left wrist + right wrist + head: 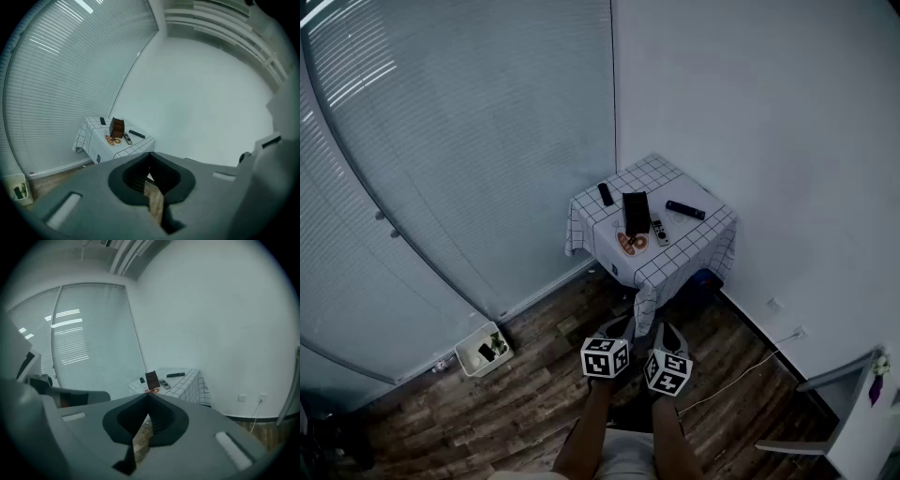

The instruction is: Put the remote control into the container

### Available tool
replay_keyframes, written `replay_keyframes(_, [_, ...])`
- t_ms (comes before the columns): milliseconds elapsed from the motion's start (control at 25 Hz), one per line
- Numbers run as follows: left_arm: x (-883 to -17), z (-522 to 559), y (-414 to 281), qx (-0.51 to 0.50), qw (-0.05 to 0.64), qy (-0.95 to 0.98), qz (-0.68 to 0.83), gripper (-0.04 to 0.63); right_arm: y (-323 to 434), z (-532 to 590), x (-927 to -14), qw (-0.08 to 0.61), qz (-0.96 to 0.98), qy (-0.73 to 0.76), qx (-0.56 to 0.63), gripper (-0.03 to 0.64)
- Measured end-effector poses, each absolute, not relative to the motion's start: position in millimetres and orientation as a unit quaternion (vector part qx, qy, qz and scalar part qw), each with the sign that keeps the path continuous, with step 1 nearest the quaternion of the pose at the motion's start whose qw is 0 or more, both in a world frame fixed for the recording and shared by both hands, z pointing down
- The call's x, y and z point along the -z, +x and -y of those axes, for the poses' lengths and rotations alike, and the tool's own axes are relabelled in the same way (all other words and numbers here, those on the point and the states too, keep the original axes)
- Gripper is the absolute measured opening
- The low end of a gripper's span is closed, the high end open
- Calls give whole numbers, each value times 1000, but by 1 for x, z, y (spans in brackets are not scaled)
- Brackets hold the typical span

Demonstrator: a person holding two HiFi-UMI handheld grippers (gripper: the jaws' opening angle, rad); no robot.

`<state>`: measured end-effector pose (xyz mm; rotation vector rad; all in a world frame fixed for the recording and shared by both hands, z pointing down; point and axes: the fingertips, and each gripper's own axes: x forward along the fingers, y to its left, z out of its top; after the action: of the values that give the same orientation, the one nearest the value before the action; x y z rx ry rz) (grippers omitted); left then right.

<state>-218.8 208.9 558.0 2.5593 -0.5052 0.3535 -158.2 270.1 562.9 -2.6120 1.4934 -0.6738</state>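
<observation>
Where the slatted blinds (pixel 459 141) meet the plain white wall (pixel 769 112), one small square table (pixel 705 234) stands in the corner. It is draped in a white cloth with a thin black grid that hangs limp over its edges, and its front corner points toward the grippers. The plank floor (pixel 534 394), wood-grained, lies open between table and grippers.

On the table:
- Container (pixel 635 211): dark brown, boxy, upright, near the middle.
- Orange-patterned mat (pixel 628 246): flat, at the container's front.
- Grey remote (pixel 659 232): slim, buttoned, flat, just beside the container on its right.
- Long black remote (pixel 685 210): flat, further right, toward the wall-side edge.
- Small black remote (pixel 606 194): flat, back left, by the blinds-side edge.

All three remotes lie outside the container.

Tools:
- Left gripper (pixel 150 155): matte grey shell, jaws pressed together on nothing, well apart from the table.
- Right gripper (pixel 149 397): same make, jaws likewise clenched and empty, close alongside the left.

On the floor:
- White rectangular bin (pixel 483 351): near the foot of the blinds.
- Thin pale cable (pixel 741 373): trailing across the planks at right.
</observation>
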Motion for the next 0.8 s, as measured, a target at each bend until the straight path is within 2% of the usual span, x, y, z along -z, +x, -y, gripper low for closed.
replay_keyframes(360, [-553,-224,-150,-182,197,956,121,0,-100,-251,-535,9,-522,-832,186,2])
replay_keyframes(680, [-552,-209,-116,-179,165,946,213,0,-51,-258,-527,40,-557,-812,168,2])
replay_keyframes(800, [-557,-205,-112,-186,155,941,237,0,-36,-258,-536,31,-571,-801,178,2])
